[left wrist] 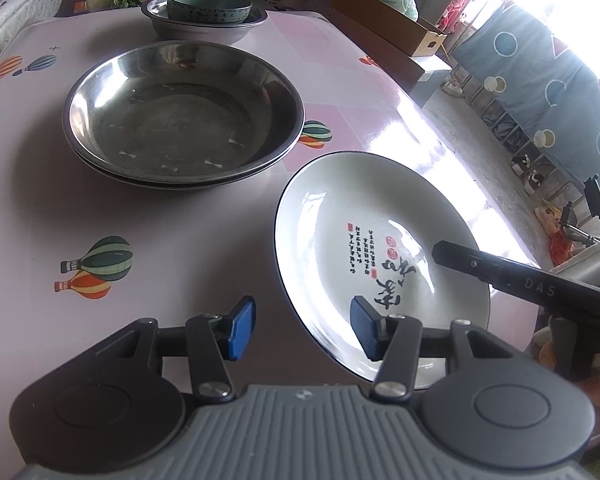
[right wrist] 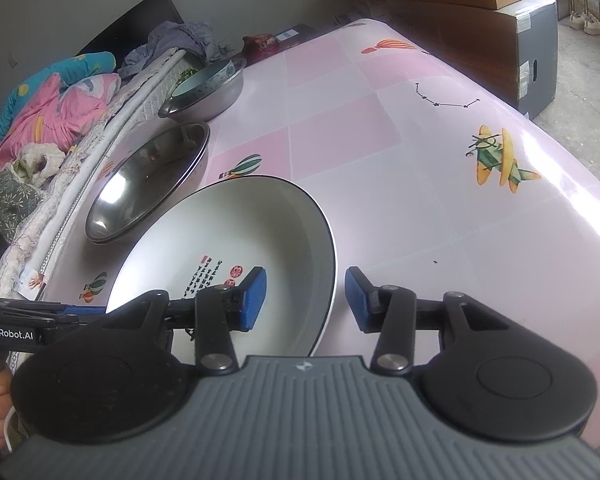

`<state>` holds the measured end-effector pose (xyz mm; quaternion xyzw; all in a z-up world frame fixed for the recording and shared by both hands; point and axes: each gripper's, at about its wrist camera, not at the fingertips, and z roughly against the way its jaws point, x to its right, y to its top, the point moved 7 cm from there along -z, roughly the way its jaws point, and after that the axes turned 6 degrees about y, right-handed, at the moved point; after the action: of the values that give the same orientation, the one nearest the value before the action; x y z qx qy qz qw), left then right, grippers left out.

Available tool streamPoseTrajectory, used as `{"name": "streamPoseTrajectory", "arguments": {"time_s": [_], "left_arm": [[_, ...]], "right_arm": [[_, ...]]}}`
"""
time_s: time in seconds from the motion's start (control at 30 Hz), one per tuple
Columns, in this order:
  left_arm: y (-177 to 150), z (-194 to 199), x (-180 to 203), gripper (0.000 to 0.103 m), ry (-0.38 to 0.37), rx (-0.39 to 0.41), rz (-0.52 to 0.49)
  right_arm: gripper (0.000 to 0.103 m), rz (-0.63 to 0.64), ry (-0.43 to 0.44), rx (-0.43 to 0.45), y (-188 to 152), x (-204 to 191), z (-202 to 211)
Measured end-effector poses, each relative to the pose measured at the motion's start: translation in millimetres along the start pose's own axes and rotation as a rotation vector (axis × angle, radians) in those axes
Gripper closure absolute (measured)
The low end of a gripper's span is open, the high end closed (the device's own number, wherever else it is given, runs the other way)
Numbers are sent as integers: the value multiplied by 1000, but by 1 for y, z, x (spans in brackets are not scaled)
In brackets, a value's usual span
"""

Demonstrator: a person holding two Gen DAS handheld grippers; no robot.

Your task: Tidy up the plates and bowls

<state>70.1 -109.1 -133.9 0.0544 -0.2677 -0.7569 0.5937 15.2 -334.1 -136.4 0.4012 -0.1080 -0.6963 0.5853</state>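
Partly sorted: on the pink balloon-print bench [left wrist: 40,208], two shiny steel plates [left wrist: 182,114] sit nested at the middle, and far behind them a pale green patterned bowl [left wrist: 209,6] rests in a steel basin [left wrist: 204,26]. Left over, a white ceramic plate with black calligraphy [left wrist: 340,220] lies alone, near right. Both tongs tilt downward, straddling its opposite rims: left tongs [left wrist: 302,328] and right tongs [right wrist: 305,298] stand partly open, gripping nothing.
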Motion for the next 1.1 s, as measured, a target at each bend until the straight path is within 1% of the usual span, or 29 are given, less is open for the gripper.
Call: {"name": "streamPoseTrajectory", "arguments": {"time_s": [0.23, 0.33, 0.4, 0.6, 0.73, 0.9, 0.97, 1.1], "left_arm": [[6, -5, 2, 52, -6, 4, -1], [9, -7, 3, 62, -18, 5, 9], [10, -7, 4, 67, -42, 7, 20], [6, -5, 6, 67, -45, 9, 19], [0, -1, 10, 66, -69, -16, 2], [-5, -1, 10, 66, -92, -27, -16], [-2, -3, 8, 67, -84, -19, -21], [2, -7, 5, 67, 20, 8, -98]], "right_arm": [[59, 16, 19, -12, -4, -6, -1], [58, 26, 12, -12, -5, -8, -1], [58, 30, 8, -12, -6, -9, -1], [59, 39, 5, -8, -7, -9, -1], [59, 46, -8, -2, -3, -7, -3], [64, 52, -16, 3, 3, -3, -6], [65, 78, -34, 2, 2, -4, -5], [66, 97, -55, -1, -4, -4, 0]]}}
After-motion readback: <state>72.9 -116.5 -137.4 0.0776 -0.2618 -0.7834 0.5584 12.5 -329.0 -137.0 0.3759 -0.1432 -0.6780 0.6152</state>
